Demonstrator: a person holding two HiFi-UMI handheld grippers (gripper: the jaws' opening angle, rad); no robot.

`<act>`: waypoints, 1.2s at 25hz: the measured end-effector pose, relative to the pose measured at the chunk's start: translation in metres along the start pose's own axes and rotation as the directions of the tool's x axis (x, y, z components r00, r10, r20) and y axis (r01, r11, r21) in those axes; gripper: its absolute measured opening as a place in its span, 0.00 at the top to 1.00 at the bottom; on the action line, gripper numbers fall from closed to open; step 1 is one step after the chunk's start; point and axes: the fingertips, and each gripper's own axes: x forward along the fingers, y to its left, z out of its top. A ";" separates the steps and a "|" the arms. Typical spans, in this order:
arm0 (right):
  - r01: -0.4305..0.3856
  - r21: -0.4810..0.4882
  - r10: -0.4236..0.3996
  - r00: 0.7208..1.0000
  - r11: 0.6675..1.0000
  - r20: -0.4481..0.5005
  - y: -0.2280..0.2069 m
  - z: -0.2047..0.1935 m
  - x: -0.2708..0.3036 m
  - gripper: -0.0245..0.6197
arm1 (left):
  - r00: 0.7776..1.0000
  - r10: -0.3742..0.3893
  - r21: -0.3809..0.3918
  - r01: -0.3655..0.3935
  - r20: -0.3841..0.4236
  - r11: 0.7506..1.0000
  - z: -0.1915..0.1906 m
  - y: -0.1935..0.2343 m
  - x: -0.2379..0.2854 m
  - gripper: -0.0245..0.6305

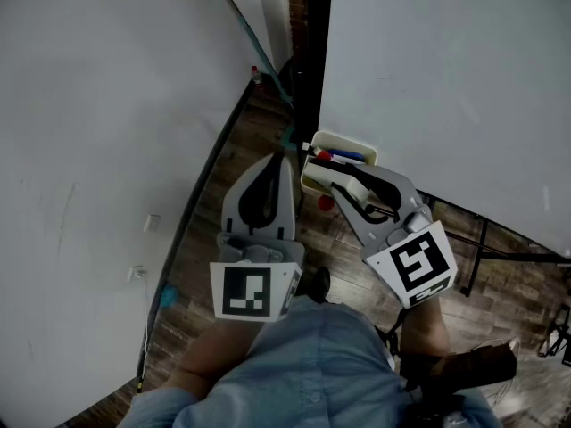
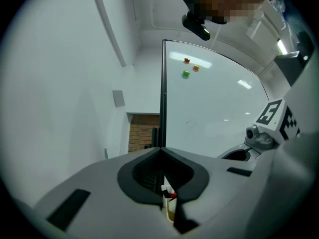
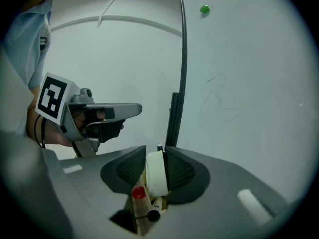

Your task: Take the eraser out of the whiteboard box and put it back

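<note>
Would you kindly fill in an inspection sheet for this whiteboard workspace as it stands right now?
Surface: whiteboard, upright, faint scribbles only; wooden floor below.
Job's things: white eraser held over the cream whiteboard box at the board's edge.
Clutter: red-capped marker and blue marker in the box; three magnets high on the board.
Grippers: right gripper shut on the eraser; left gripper shut, empty, beside the box.
Cables: nothing clearly seen.
Surroundings: white wall, brick strip, teal pole leaning in the corner.
</note>
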 end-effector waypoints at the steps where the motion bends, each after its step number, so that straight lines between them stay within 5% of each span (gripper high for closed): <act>1: 0.000 0.002 0.000 1.000 1.000 -0.009 0.000 -0.003 0.002 0.77 | 1.000 0.000 0.001 0.000 -0.001 1.000 -0.001 0.001 0.001 0.96; 14: 0.006 0.029 -0.003 0.997 1.000 -0.081 -0.001 -0.037 0.023 0.76 | 1.000 -0.001 0.007 0.002 -0.023 1.000 -0.012 0.011 0.011 0.96; 30: 0.012 0.019 -0.012 0.999 1.000 -0.044 0.001 -0.041 0.023 0.72 | 1.000 0.012 0.032 -0.012 -0.025 0.999 -0.007 0.005 -0.002 0.96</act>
